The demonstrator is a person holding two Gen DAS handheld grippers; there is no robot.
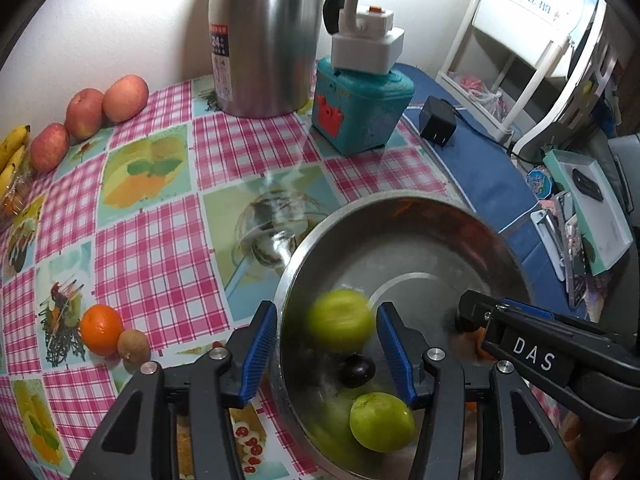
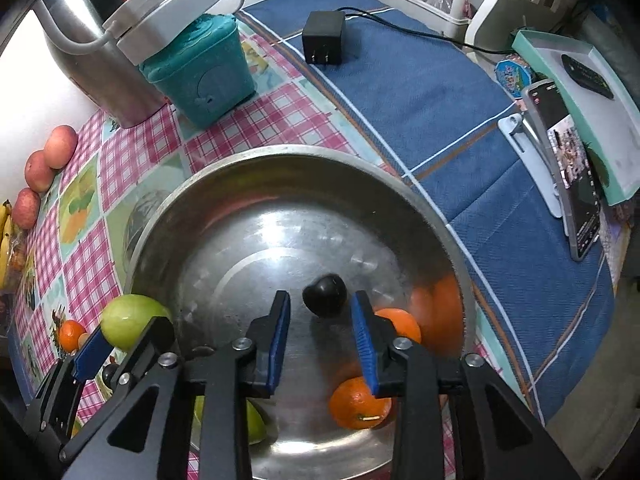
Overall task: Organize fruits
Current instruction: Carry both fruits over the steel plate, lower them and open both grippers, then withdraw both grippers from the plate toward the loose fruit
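Left wrist view: left gripper (image 1: 326,354) hangs over the near-left rim of the bowl (image 1: 400,208), jaws apart, one finger outside the rim and one inside. A green fruit (image 1: 340,320) sits blurred between the pads; can't tell if either pad touches it, so no firm grip. In the bowl: a second green fruit (image 1: 382,422) near the rim and a dark plum (image 1: 357,369) between the two greens. Left of the bowl, on the cloth: orange (image 1: 101,329) touching a small brown fruit (image 1: 134,347); three apples (image 1: 86,114) and bananas (image 1: 10,156) well beyond. Right wrist view: right gripper (image 2: 322,344) over the bowl's middle, jaws parted, nothing clamped; the plum lies just past the tips. Two oranges (image 2: 360,404) at the bowl's right side.
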